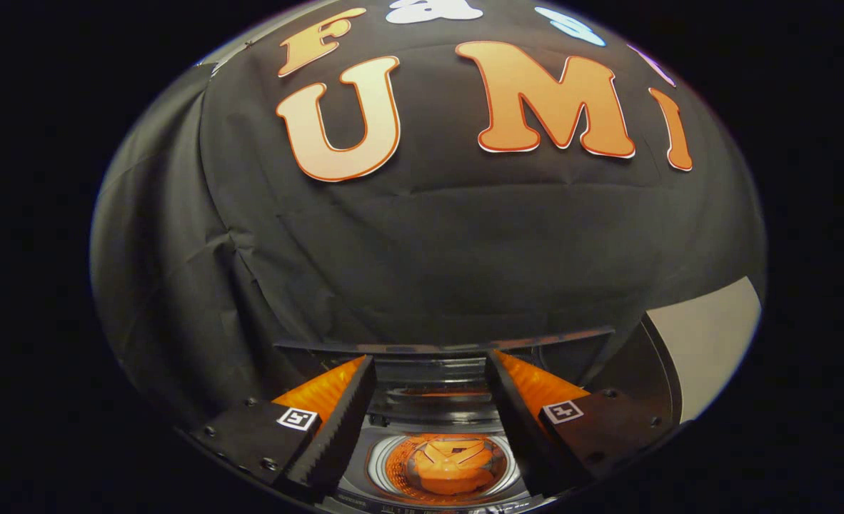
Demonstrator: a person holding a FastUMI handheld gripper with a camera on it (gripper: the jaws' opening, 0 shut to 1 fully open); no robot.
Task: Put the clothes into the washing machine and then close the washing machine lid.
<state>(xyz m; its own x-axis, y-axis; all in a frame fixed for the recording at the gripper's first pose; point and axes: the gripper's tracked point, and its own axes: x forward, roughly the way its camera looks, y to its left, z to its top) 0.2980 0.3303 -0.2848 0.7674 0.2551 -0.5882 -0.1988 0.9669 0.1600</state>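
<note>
The gripper [429,371] is hanging above the washing machine [443,457] with its two fingers [343,417] spread wide apart and pinching nothing. Each finger is a wedge shape with a ridged, saw-toothed inner face, and each is carrying a small square marker tag [298,418] on its flat top.

Between and below the fingers the machine's round drum [445,467] is lying open — a shiny ringed rim around a perforated tub that is glowing orange, with a moulded, lobed hub at its middle. Whether any clothes are sitting in the drum cannot be told; the tub looks like bare hard plastic and metal. Just beyond the fingertips the raised lid [450,343] is standing up at the back of the machine, its thin edge showing as a dark glossy band with a faint reflection.

Behind it all, wrinkled black cloth [422,243] is draping the booth's wall in soft folds — and off past the right finger a pale, flat panel [711,335] is showing
</note>
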